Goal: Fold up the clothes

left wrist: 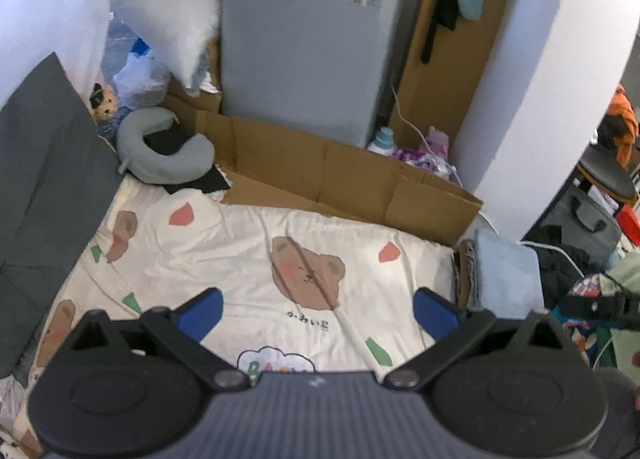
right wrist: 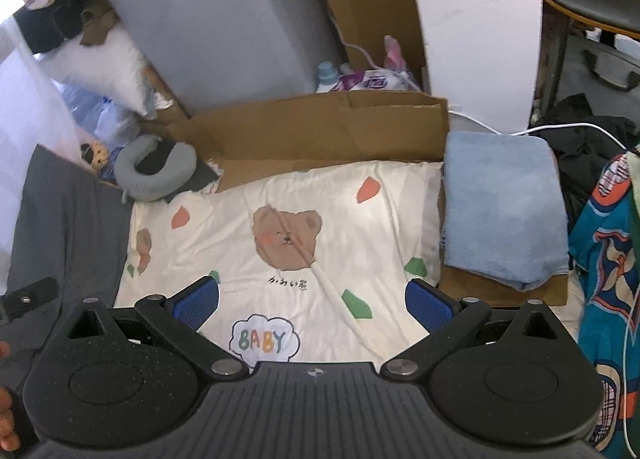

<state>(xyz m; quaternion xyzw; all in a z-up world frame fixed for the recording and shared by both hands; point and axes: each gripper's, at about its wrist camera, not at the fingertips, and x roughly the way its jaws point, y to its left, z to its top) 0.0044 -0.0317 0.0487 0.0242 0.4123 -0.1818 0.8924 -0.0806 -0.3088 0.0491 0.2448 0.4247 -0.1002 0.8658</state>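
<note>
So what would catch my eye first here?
Probably the cream bear-print sheet spread across the middle. A folded blue towel lies at its right edge, a grey neck pillow at its far left corner. Both tongs, left and right, gape open and empty.

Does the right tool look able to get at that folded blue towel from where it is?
Probably yes. The right tool is open and holds nothing, and the blue towel lies ahead to its right on cardboard, its top uncovered. Only the bear sheet lies between them, with nothing standing in the way.
</note>
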